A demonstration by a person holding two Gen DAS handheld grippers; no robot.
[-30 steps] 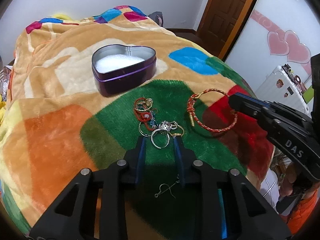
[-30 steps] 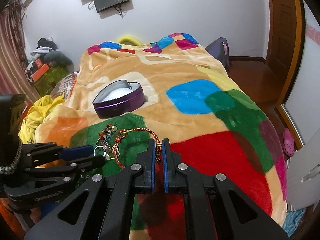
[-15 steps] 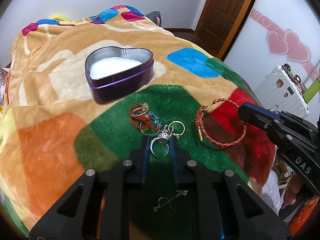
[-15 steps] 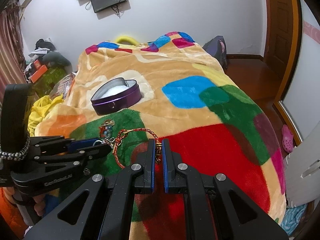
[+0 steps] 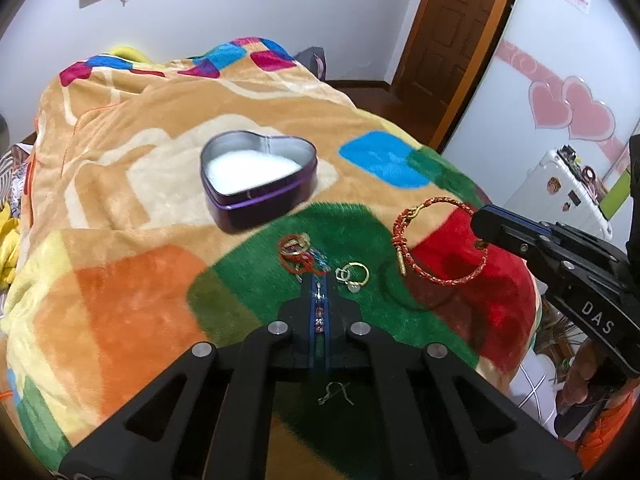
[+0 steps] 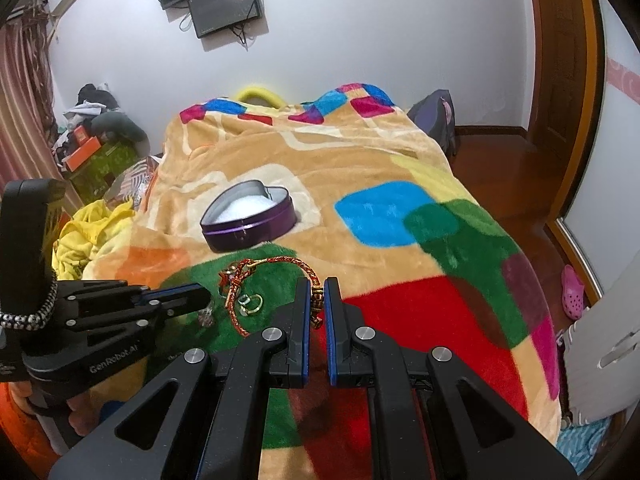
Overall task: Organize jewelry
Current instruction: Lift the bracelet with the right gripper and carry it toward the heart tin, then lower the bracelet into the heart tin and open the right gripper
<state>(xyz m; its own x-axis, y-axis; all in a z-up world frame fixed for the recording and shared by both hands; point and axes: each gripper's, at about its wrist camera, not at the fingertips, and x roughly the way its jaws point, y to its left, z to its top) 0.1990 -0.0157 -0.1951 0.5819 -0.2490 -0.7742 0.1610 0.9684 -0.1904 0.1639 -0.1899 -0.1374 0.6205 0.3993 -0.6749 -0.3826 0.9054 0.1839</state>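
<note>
A purple heart-shaped tin (image 5: 259, 187) with a white lining sits open on the blanket; it also shows in the right wrist view (image 6: 249, 216). My left gripper (image 5: 319, 280) is shut on a silver ring piece, just in front of a red cord tangle (image 5: 298, 256) and a gold ring (image 5: 354, 274). A red braided bracelet (image 5: 436, 244) lies to the right. My right gripper (image 6: 317, 296) is shut on that bracelet (image 6: 280, 264) at its near edge. A small earring hook (image 5: 334, 394) lies under the left gripper.
A colourful fleece blanket (image 6: 384, 216) covers the bed. Piled clothes and boxes (image 6: 92, 136) are at the left, a wooden door (image 5: 452, 32) and a white cabinet (image 5: 568, 188) at the right. The bed's edge drops off at the right.
My left gripper closed on the silver ring piece and lifted it slightly from the pile. My right gripper stayed shut on the bracelet, which has risen a little at that side.
</note>
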